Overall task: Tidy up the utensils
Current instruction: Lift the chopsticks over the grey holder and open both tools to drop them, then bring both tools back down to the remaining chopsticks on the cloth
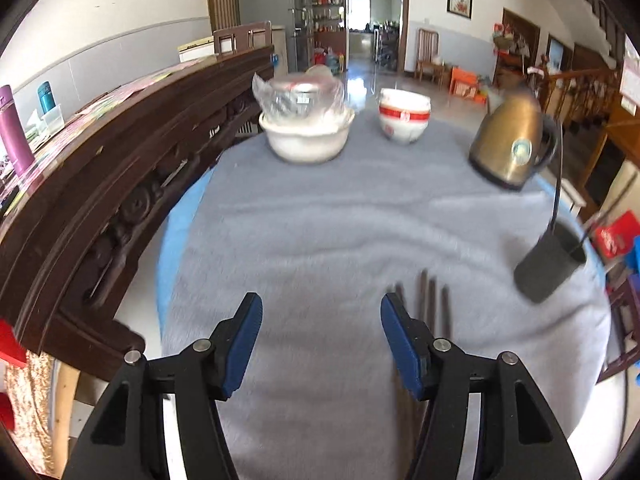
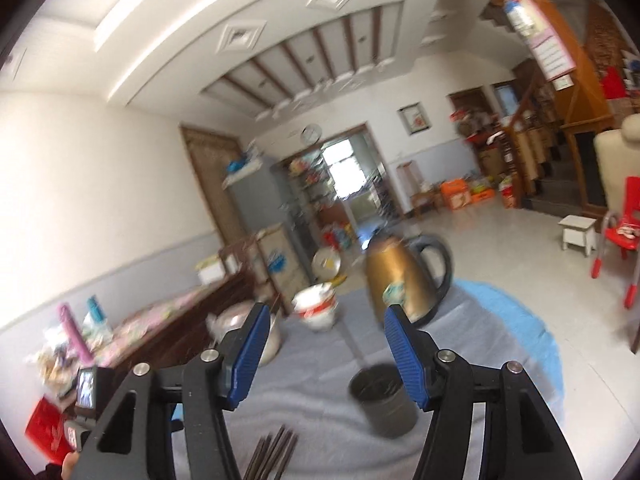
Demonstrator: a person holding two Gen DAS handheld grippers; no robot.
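The left gripper [image 1: 321, 308] stands with its jaws wide apart and nothing between them; its fingers are matte black plastic with ribbed blue pads [image 1: 245, 346] and small steel pivot pins. It hovers over a round table covered by a soft, fuzzy grey cloth [image 1: 320, 240] that lies in shallow ripples, with a smooth blue cover [image 1: 176, 240] showing under it along the left edge. Just beside the right pad, a bundle of thin dark chopsticks [image 1: 430, 300] lies flat on the cloth near the near edge, blurred by motion. Farther right, near the right edge, a dark cylindrical utensil holder [image 1: 548, 264] stands with a long thin dark stem rising from it; what that stem belongs to cannot be told.

At the far edge sit a white ceramic bowl [image 1: 307, 136] topped with something in crinkled clear plastic, a stack of white bowls with a red band [image 1: 404, 118], and a brushed golden metal kettle [image 1: 510, 140] with a black handle. A carved dark wooden sideboard [image 1: 120, 168] runs along the left.

The right gripper [image 2: 323, 326] is likewise released and empty, tilted upward so the ceiling fills its view. It shows the chopsticks [image 2: 272, 456] from their tips, the holder [image 2: 382, 400] from above with its open dark mouth, and a small lit screen [image 2: 86, 388] at the lower left, which the left view lacks
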